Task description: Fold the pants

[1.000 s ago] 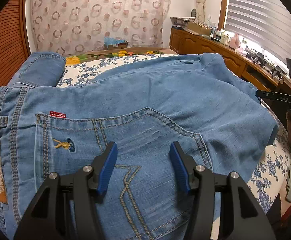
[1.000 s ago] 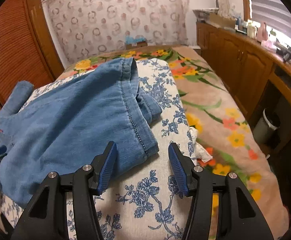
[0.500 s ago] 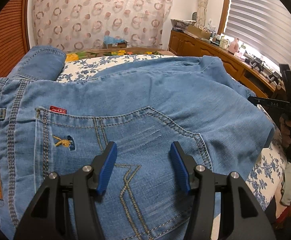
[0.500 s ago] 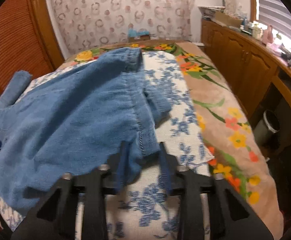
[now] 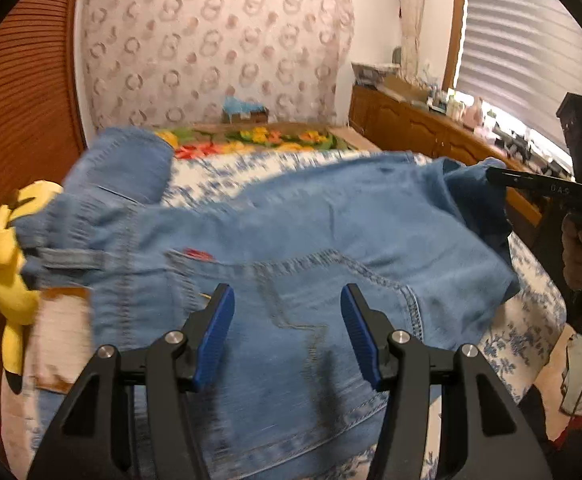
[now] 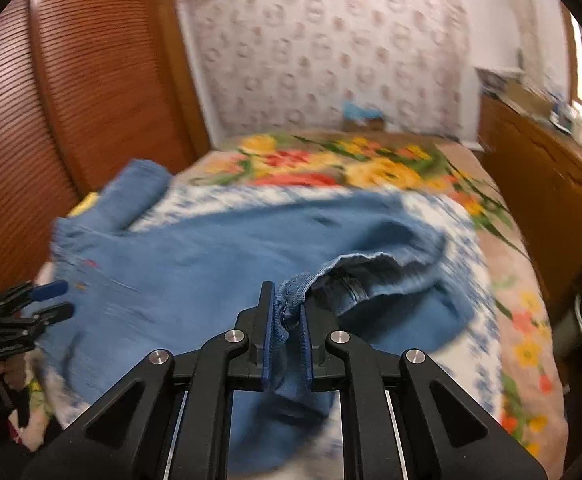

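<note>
Right wrist view: my right tool [image 6: 287,316] is closing on the hem of a leg of the light blue denim pants [image 6: 211,264], with the bunched cuff edge pinched between its blue pads and lifted off the bed [image 6: 463,344]. A second ago this tool stood half open just short of that hem, which lay flat; now the cloth is caught and raised, and the cuff hangs in a loop beyond the jaws.

The pants lie spread across the blue-and-white floral cover of the bed, waistband end at the near left, legs running to the right.

My left tool [image 5: 287,332] stands about half open over the back pocket near the waistband, gripping nothing; its gap is unchanged, though it sits higher over the denim than before, and a yellow plush toy [image 5: 7,264] now shows left of the pants.

Step in hand, by my judgement: taking up the leg end for the first fold. The next move calls for carrying the hem across toward the waistband, with the left tool steadying or gripping that end so the layers land square.
</note>
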`<state>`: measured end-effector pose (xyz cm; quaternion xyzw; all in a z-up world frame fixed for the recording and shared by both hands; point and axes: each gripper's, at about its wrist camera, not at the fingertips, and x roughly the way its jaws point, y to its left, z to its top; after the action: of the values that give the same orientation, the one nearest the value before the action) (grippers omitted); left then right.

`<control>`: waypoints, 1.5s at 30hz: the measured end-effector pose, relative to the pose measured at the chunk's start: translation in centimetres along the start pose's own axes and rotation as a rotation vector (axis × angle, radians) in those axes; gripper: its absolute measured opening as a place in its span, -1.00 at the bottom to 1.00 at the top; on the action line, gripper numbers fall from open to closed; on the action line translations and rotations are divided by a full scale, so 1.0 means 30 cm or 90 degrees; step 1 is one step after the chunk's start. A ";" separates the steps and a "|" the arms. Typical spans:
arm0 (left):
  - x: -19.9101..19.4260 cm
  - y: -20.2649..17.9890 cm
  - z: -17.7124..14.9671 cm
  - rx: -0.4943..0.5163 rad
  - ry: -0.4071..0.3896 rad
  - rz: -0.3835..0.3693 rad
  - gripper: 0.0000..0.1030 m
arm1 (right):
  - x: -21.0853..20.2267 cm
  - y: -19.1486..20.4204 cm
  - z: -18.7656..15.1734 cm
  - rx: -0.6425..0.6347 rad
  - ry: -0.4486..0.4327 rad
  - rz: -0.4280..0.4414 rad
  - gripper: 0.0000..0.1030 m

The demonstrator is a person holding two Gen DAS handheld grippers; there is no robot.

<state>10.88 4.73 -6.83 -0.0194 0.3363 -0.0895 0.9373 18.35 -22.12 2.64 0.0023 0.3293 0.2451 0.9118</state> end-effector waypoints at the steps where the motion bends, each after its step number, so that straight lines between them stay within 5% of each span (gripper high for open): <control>1: -0.017 0.011 0.005 -0.002 -0.006 0.003 0.07 | -0.001 0.042 0.025 -0.010 -0.007 0.016 -0.84; 13: -0.228 0.170 0.022 -0.026 -0.064 0.039 0.07 | 0.009 0.585 0.160 -0.141 -0.016 0.177 -0.83; 17: -0.231 0.186 0.010 -0.028 -0.061 0.041 0.07 | 0.044 0.648 0.147 -0.171 -0.002 0.150 -0.42; 33: -0.086 0.037 -0.029 -0.011 0.005 -0.034 0.07 | 0.192 0.406 0.071 -0.129 0.050 0.047 -0.22; 45: 0.027 -0.061 -0.039 -0.014 0.065 -0.101 0.07 | 0.355 0.264 -0.012 -0.046 0.120 0.109 -0.22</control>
<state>10.46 2.80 -8.05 -0.0516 0.3820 -0.1606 0.9087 21.65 -10.43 -2.72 -0.0255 0.4029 0.3332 0.8520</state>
